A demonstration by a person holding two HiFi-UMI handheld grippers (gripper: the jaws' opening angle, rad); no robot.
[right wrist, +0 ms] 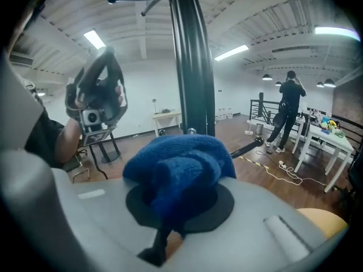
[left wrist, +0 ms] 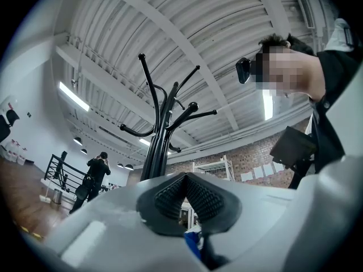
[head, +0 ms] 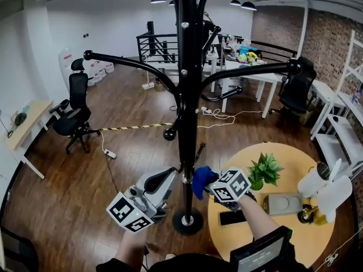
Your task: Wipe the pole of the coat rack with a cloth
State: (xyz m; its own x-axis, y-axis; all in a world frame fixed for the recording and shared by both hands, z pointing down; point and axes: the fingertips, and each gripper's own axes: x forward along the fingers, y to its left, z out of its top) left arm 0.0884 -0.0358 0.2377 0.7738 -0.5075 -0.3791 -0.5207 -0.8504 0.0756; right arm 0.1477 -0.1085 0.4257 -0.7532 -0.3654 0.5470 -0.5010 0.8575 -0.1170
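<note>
Roughly centre in the head view stands the black coat rack pole point(head: 187, 95), upright, with curved arms branching off at several heights and its round base point(head: 187, 221) on the dark wooden floor point(head: 68, 186).

Right gripper point(head: 212, 183): jaws clamped on a blue cloth point(head: 201, 181). The right gripper view shows the cloth point(right wrist: 178, 171) bunched thick between the pads, spilling over both sides and hiding the tips. It sits low on the pole, on the pole's right side, well above the base. From the head view its edge meets the pole; real contact cannot be confirmed. In the right gripper view the pole point(right wrist: 193, 67) rises directly behind the bundle.

Left gripper point(head: 165, 180): on the other side of the pole, at about the same height, tip close to the shaft. In the left gripper view its ribbed black pads point(left wrist: 170, 197) are pressed together at the tips with nothing between them. The rack point(left wrist: 159, 152) shows beyond them, not between them. A sliver of blue point(left wrist: 193, 242) shows low through the gap under the pads.

Surroundings: a round wooden table point(head: 295, 157) just right of the base carries a small potted plant point(head: 264, 170) and a dark phone point(head: 232, 217). A black office chair point(head: 74, 115) stands well apart to the left. A person point(right wrist: 289, 109) stands far back by a railing.
</note>
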